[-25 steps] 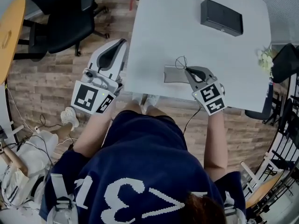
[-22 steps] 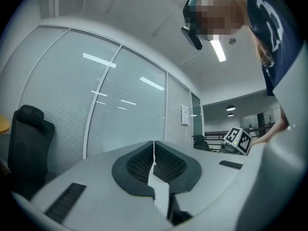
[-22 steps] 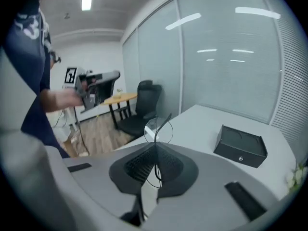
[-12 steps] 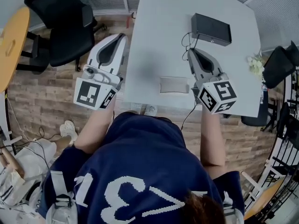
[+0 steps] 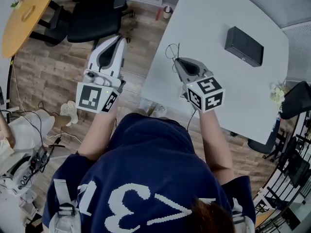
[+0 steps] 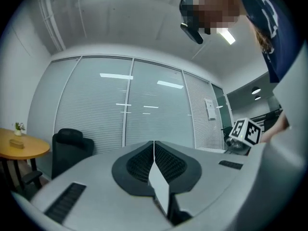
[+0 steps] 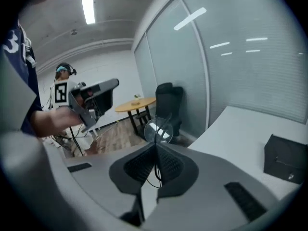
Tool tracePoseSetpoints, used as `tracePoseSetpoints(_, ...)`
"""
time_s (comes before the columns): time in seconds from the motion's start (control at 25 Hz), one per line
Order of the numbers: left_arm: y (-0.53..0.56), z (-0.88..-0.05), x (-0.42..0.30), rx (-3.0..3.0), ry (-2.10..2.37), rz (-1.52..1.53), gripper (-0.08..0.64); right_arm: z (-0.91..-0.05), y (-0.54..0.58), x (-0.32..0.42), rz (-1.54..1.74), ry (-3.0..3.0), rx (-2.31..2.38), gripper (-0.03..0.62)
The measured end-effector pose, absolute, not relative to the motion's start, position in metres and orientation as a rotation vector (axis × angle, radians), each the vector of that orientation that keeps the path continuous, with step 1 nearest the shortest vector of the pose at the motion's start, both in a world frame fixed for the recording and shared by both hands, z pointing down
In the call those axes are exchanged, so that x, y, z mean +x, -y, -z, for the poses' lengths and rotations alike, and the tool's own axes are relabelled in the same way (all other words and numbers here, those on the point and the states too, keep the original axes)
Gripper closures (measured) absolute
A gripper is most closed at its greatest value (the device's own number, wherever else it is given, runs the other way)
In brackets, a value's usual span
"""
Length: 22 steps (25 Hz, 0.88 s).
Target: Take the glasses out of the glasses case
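Observation:
A black glasses case (image 5: 244,46) lies shut on the white table (image 5: 228,91), far right; it also shows at the right edge of the right gripper view as the case (image 7: 286,164). My right gripper (image 5: 176,60) hovers over the table's left part, shut on thin wire-rimmed glasses (image 5: 171,51). In the right gripper view a round lens of the glasses (image 7: 158,130) sticks up from the closed gripper (image 7: 155,146). My left gripper (image 5: 118,40) is held off the table over the wooden floor, shut with nothing in it (image 6: 154,143).
A black office chair (image 5: 95,13) and a round yellow table (image 5: 29,13) stand at the far left on the wooden floor. Cables and gear lie on the floor at lower left (image 5: 29,154). A small plant (image 5: 278,95) sits at the table's right edge.
The right gripper has swung left with the glasses, away from the black case, and the head view has turned. The left gripper has stayed beside the table.

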<state>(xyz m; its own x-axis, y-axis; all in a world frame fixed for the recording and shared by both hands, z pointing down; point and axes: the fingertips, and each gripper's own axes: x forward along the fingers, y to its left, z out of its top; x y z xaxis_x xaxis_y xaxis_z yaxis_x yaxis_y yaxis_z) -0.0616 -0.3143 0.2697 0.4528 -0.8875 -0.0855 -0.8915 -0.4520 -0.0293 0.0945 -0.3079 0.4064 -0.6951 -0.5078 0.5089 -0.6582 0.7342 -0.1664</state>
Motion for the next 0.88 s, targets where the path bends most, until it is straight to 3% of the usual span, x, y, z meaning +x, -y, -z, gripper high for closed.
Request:
tracePoseSetpoints(0.4, 0.294, -0.326, -0.09, -2.695, -1.739, -0.012, 0.538, -0.591, 0.249, 0.066, -0.669, 2.009, 0.608, 0.566)
tracePoseSetpoints(0.68, 0.288, -0.339, -0.091, -2.73, -1.743, 0.004, 0.54, -0.601, 0.249, 0.068, -0.72, 1.984, 0.661, 0.561)
tracePoseSetpoints(0.88, 0.292, -0.32, -0.083, -2.716, -1.687, -0.029, 0.54, -0.549, 0.273, 0.08, -0.747, 2.136, 0.786, 0.508)
